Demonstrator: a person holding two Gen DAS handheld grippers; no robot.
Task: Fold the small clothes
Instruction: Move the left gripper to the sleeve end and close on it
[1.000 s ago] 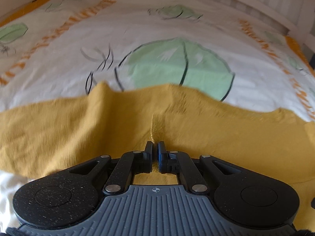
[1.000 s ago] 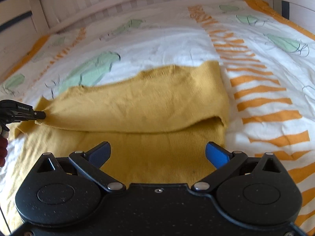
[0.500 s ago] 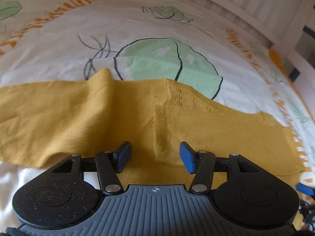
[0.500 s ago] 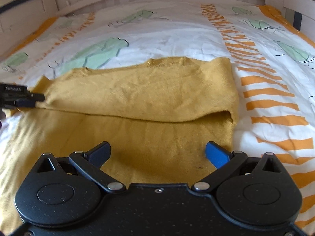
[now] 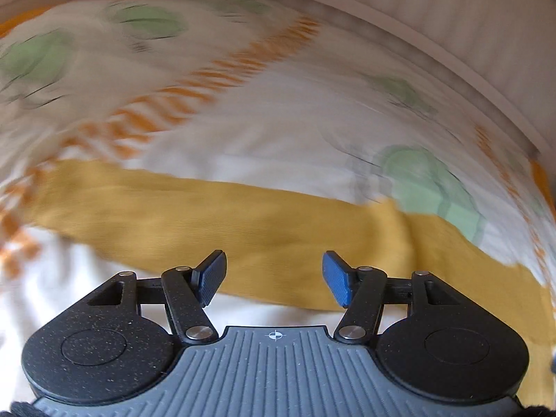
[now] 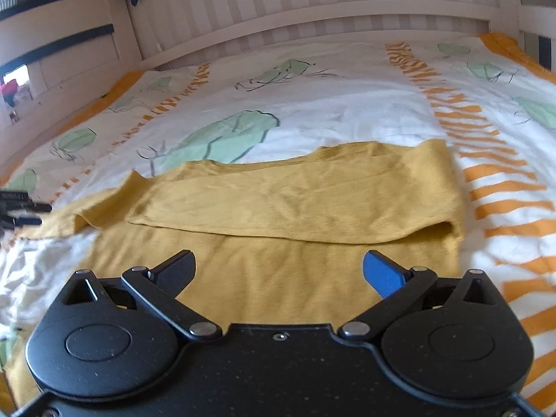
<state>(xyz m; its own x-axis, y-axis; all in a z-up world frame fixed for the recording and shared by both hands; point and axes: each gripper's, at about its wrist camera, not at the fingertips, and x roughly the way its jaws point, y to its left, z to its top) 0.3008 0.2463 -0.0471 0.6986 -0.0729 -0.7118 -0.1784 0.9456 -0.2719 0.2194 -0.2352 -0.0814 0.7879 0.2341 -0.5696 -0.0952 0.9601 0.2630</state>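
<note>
Open bedspread beyond the yellow garment, slatted bed rail behind

support: bed | cover: patterned duvet | on it: folded mustard garment

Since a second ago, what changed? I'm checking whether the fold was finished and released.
The left tongs let go of the yellow garment: shut on its folded edge before, their jaws have just been opening and now hold nothing, drawn back off the cloth. The folded flap lies flat on the bedspread. The right tongs stayed open above the garment.
</note>
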